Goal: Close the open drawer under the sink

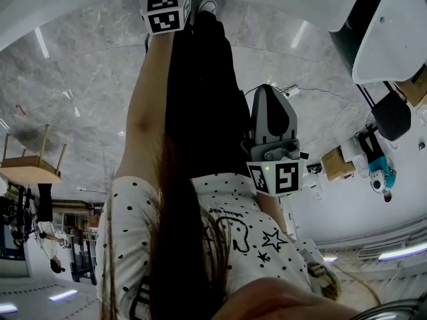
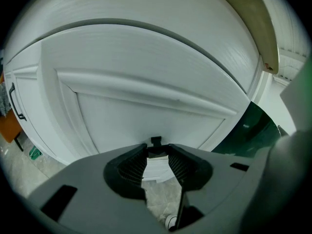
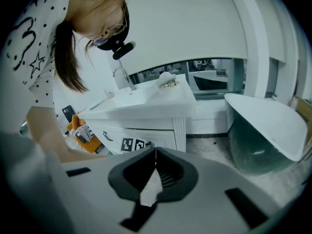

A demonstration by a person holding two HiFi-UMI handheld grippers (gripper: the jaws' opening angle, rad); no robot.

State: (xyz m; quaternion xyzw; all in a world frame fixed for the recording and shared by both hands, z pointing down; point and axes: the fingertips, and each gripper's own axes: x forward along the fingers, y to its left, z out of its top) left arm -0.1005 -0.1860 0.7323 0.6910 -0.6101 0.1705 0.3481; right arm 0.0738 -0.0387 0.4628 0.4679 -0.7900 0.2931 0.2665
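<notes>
Holds the left gripper point(image 2: 157, 149) close up against the white drawer front point(image 2: 146, 87), aimed at its recessed panel. Fingers point(image 2: 131, 165) spread apart, clamped on nothing, with only white panel and a strip of grey floor point(image 2: 157, 199) showing through the gap.

Holds the right gripper point(image 3: 155, 151) farther back, well apart from the vanity point(image 3: 181, 126), fingertips pressed together and empty. Looks from there across to the sink point(image 3: 127, 99) and faucet point(image 3: 121, 74) on the vanity top, with the drawer below them and the left gripper's marker cube point(image 3: 133, 144) just in front of it.

Shows a black handle point(image 2: 14, 104) on the neighbouring cabinet front, left of the drawer, and a white-rimmed bathtub point(image 3: 265, 121) with a dark greenish side on the floor to the right of the vanity.

Cannot tell from any view how far the drawer stands out.
</notes>
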